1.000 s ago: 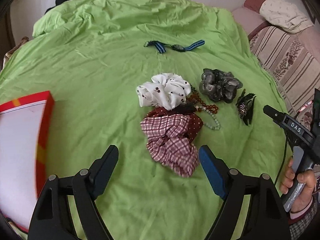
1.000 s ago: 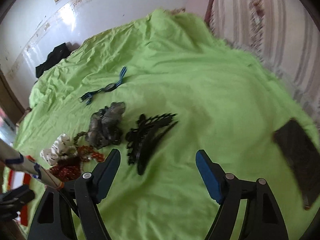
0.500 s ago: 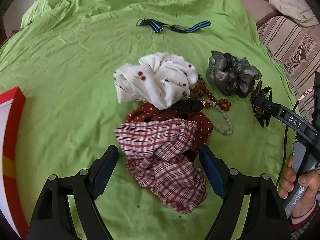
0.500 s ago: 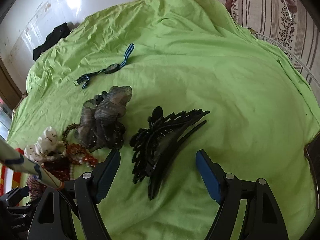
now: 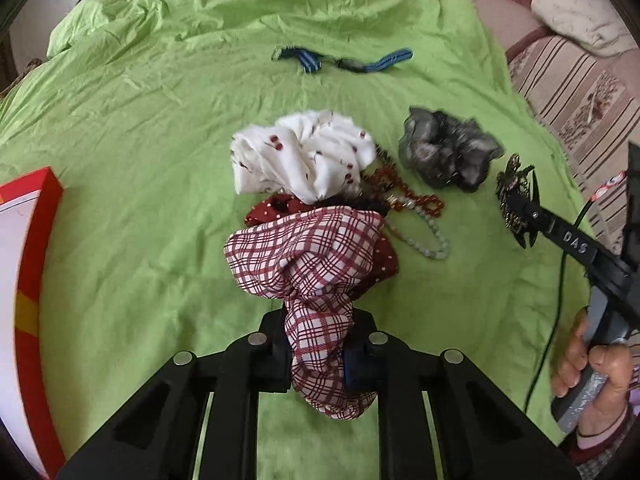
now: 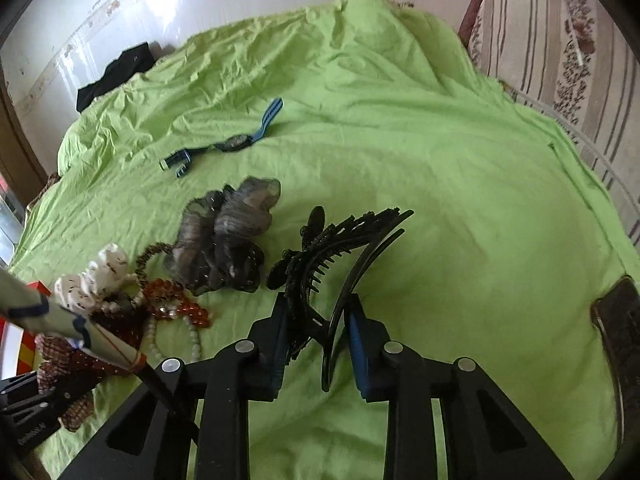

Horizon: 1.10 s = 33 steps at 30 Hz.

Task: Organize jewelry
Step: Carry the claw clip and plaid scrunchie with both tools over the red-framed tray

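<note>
Both claws newly around accessories [image 5: 320, 264]

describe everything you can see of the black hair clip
The hair clip is a large black plastic claw with curved comb teeth and lacy, beaded-looking trim on its top. It lies on the green sheet, beside the grey scrunchie. Its near end sits between the fingers of the right gripper, which are closing on it.
</note>
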### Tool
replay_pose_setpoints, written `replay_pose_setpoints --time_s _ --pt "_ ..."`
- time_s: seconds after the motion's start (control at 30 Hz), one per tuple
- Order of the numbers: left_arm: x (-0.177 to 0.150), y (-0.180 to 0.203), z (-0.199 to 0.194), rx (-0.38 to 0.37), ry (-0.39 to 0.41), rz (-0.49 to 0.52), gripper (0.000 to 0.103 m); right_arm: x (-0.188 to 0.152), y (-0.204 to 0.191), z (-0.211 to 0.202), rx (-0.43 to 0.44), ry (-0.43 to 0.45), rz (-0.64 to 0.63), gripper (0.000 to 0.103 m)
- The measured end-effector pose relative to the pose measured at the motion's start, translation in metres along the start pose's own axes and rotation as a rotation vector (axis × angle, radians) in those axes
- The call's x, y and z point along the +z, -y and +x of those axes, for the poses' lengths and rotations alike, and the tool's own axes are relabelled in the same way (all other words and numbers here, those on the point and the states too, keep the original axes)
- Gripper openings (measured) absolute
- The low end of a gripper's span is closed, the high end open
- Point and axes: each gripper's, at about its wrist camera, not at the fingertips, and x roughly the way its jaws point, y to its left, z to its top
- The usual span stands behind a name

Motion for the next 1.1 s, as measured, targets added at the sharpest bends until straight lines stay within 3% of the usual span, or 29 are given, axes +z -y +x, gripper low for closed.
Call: replay_pose_setpoints --time_s 0.33,0.57,0.7,0.83,1.0,1.1 --pt "-0.018 -0.025 -0.058 -0.059 0.052 -0.022 0.015 -0.017 -0.006 -0.049 0.026 0.064 0.067 0.029" --pt "-0.029 -0.067 -0.098 -0.037 0.108 -0.091 0.015 -0.041 -0.063 -0.084 0.126 0.056 -0.009 0.029" --pt "-0.026 -0.106 -0.121 0.019 0.136 -0.154 0.015 -0.048 -0.102 -0.094 0.215 0.017 -0.052 0.029" --pt "-0.022 -0.153 -0.137 0.131 0.146 -0.203 0.015 -0.05 -0.15 -0.098 0.304 -0.035 -0.11 0.029" --pt "-0.011 -0.21 -0.143 0.26 0.164 -0.25 0.015 -0.045 -0.214 -0.093 0.435 -0.114 -0.152 0.029" --pt "-0.003 -0.244 -0.14 0.295 0.167 -0.28 0.015 -0.043 -0.251 -0.085 0.487 -0.156 -0.179 0.029"
